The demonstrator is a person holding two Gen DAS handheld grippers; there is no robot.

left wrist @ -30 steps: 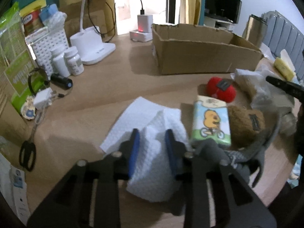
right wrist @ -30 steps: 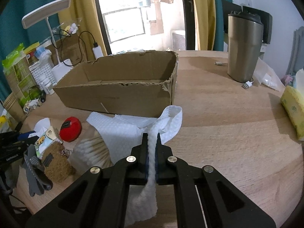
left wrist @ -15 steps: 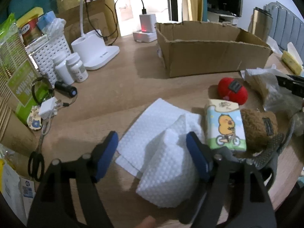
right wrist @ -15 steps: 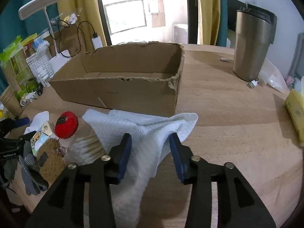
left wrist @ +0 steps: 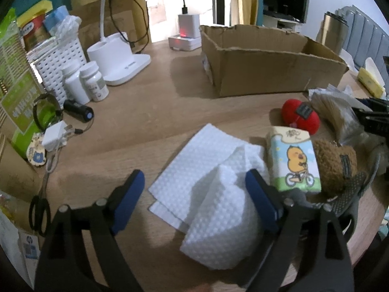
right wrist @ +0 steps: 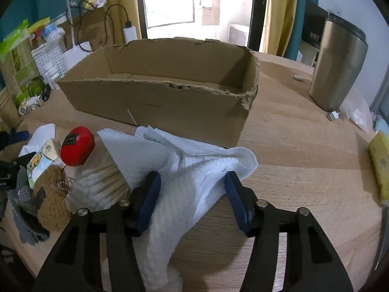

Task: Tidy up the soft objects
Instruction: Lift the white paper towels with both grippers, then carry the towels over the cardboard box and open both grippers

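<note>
Two pill bottles (left wrist: 83,82), one cardboard box (left wrist: 269,73).

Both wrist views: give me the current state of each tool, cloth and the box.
left tool: open, straddling a cloth.
right tool: open, cloth between its fingers.
left white cloth: crumpled on the table.
right white cloth: crumpled, draped over the cotton swabs.
cardboard box: open-topped, looks empty.

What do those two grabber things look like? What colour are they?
Both look alike. The left gripper and the right gripper each have a black angular frame with cut-out holes, round silver bolts, and two jaws lined with blue pads. No cables or sleeves show.
</note>
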